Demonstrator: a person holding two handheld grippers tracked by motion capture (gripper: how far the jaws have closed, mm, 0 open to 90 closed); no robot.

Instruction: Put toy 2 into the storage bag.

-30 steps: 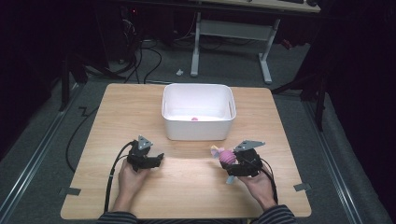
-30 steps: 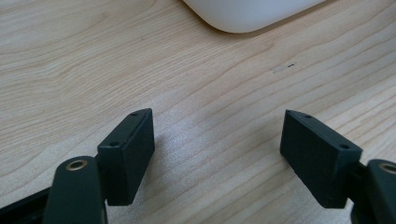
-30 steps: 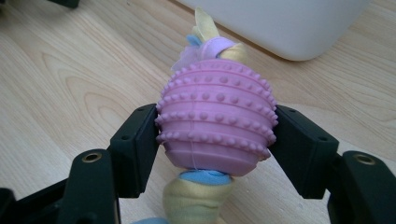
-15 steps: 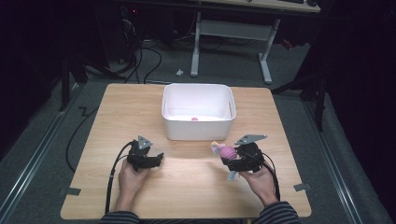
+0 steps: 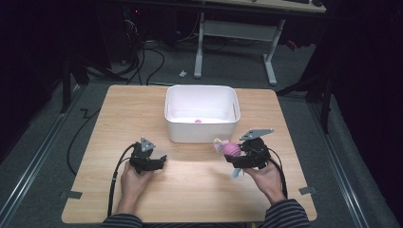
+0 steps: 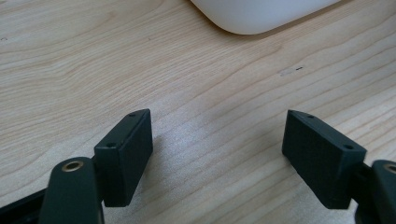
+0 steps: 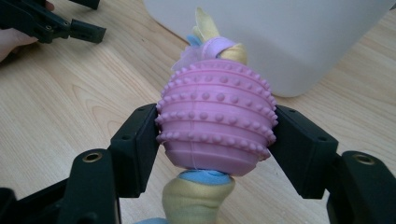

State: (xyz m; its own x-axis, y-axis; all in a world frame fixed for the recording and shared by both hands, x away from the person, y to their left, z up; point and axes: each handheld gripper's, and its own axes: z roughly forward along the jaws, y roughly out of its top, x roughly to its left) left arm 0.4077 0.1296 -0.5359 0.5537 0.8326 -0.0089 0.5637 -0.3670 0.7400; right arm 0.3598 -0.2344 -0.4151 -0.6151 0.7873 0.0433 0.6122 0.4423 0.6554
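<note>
— Pink studded toy [image 5: 231,149], where is it? From above I see it clamped in the right gripper [image 5: 234,153], raised off the desk [image 5: 199,199], just in front of the white tub's [image 5: 202,133] right front corner.

— Yes, and the tub stands toward the far edge, about midway across. A small pink thing [image 5: 198,121] lies on its floor. The left gripper [image 5: 160,161] sits low over the near left part of the desk, well apart from the toy.

— What does the left gripper's own view give you?

— The left gripper [image 6: 217,154] with jaws spread wide, nothing between them, just bare wood grain beneath. A rounded corner of the tub [image 6: 261,16] shows at the top.

— And the right gripper's view?

— The right gripper [image 7: 215,140] grasps the toy [image 7: 215,126] by its ribbed, knobbed pink body, one pad against each flank. Yellow, blue and lilac cloth pokes out of both ends. The tub's wall [image 7: 303,37] rises right behind it; whether they touch I cannot tell. Off in the top left corner the other gripper [image 7: 88,30] rests over the desk with a hand [image 7: 18,39] behind it.
</note>
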